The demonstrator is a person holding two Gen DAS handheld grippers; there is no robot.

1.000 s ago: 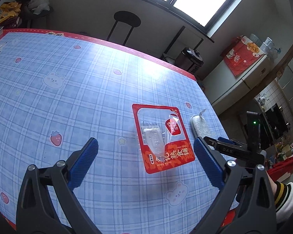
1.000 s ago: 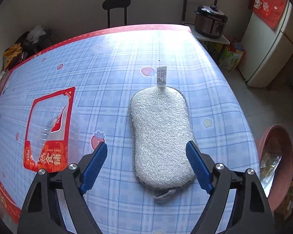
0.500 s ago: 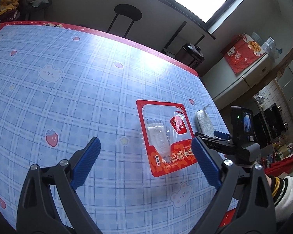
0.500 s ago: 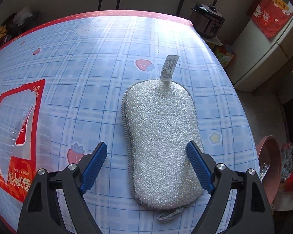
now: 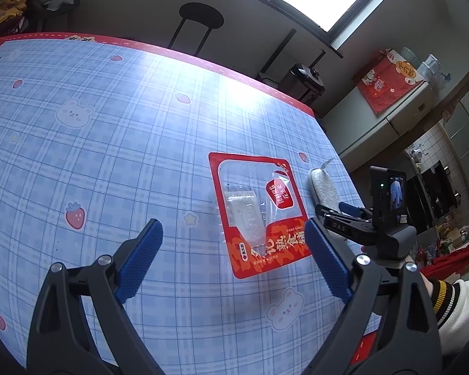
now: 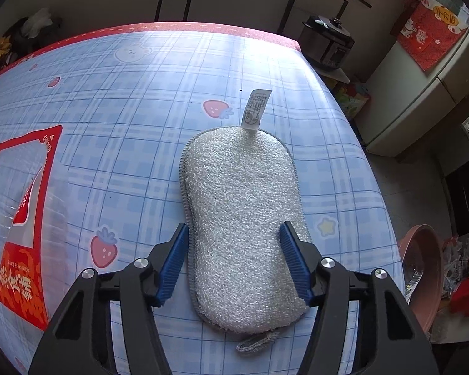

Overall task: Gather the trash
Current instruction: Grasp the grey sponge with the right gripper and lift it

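Note:
A red and clear empty food packet (image 5: 259, 212) lies flat on the blue checked tablecloth (image 5: 93, 156); it also shows at the left of the right wrist view (image 6: 18, 206). My left gripper (image 5: 234, 259) is open and empty, just short of the packet. A grey oval sponge pad (image 6: 244, 225) with a white tag lies on the cloth; it also shows in the left wrist view (image 5: 323, 189). My right gripper (image 6: 234, 259) is down over the sponge's near half, its blue pads (image 6: 175, 259) close against both sides.
A pink basin (image 6: 422, 268) with trash in it sits below the table's right edge. A black stool (image 5: 200, 18), a rice cooker (image 6: 328, 43) and a white fridge (image 6: 422, 93) stand beyond the table. The table's far edge has a red border.
My right gripper has moved down over the sponge and its jaws have narrowed until they sit against its sides. My left gripper has drawn back slightly from the packet and stays open.

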